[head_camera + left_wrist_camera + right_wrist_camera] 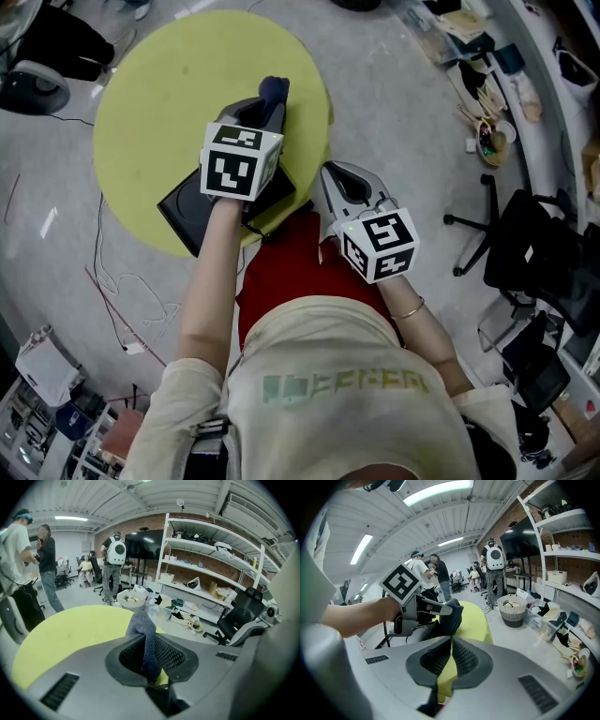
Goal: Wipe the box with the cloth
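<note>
A dark blue cloth (274, 91) sticks out of my left gripper (271, 111), which is shut on it over the round yellow table (169, 94). Under that gripper, at the table's near edge, lies the black box (192, 211). In the left gripper view the cloth (143, 630) stands up between the closed jaws of that gripper (149, 662). My right gripper (331, 172) hovers at the table's near right edge, shut with nothing in it. The right gripper view shows its jaws (451, 660) closed, with the left gripper and the cloth (451, 616) just ahead.
Black office chairs (525, 244) stand on the floor to the right. Thin cables (122, 291) trail on the floor to the left of the table. Several people stand beyond the table, near a white basket (513, 605) and shelving (211, 573).
</note>
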### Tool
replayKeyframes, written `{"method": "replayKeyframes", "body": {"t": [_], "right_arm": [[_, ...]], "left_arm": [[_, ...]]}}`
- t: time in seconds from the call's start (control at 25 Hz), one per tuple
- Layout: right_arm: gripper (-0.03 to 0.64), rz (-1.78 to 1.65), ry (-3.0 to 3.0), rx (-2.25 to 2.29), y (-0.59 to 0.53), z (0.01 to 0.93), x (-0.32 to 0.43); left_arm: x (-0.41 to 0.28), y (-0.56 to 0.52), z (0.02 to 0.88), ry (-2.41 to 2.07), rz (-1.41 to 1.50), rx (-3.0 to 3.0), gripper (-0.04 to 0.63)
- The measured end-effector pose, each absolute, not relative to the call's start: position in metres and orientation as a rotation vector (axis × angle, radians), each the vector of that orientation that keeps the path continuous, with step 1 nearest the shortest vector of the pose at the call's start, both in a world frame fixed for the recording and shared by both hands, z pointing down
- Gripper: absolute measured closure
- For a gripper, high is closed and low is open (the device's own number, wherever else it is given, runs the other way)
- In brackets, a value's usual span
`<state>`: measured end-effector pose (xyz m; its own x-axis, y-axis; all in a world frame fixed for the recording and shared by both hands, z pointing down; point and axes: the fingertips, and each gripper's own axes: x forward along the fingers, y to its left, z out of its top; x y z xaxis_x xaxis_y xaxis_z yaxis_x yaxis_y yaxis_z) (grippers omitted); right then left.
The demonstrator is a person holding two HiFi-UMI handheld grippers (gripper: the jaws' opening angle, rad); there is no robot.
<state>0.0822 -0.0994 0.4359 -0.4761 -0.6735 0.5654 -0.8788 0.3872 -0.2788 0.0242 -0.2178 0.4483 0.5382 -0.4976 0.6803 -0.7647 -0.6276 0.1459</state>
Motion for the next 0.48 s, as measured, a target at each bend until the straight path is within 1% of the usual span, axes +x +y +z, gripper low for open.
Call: {"method": "replayKeyframes", "body": {"t": [0.48], "right_arm": [[0.578, 0.773, -2.338, 1.275, -0.069, 0.437, 0.086]], "left_arm": [[0.032, -0.165, 0.458, -1.027, 0.821, 2.295, 0.532]]}}
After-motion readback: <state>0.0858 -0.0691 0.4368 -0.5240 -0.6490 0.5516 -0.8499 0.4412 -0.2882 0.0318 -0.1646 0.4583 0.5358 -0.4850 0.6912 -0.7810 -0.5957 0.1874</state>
